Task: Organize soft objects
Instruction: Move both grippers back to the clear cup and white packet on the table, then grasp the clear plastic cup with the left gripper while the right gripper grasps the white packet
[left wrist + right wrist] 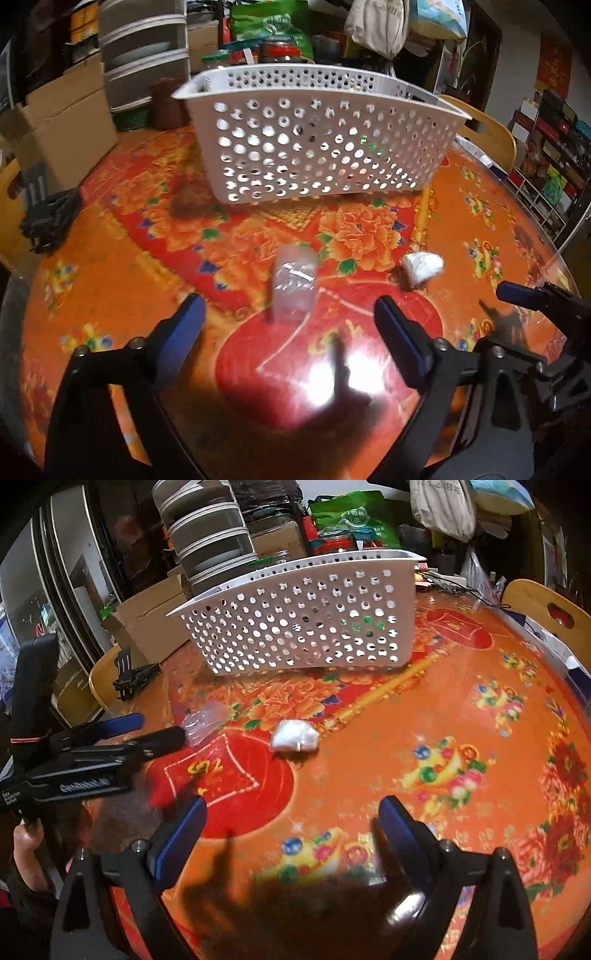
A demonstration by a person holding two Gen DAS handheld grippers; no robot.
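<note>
**Both grippers empty above table**

Left gripper [290, 317]: jaws wide apart, nothing held; clear plastic packet [294, 280] lies just ahead, blurred. Right gripper [291, 819]: jaws wide apart, empty; white soft bundle [294, 735] ahead. One perforated white basket [317, 136] stands behind; its contents are unclear.

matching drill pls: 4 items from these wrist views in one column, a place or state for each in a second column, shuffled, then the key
Items
1. white basket
2. clear plastic packet
3. white soft bundle
4. left gripper

Descriptions
A. open, nothing between its fingers
B. perforated, stands at the far side of the table
C. lies on the cloth straight ahead of the left gripper
D. lies on the cloth ahead of the right gripper, beside the clear packet

Pairs: 1-B, 2-C, 3-D, 4-A
</note>
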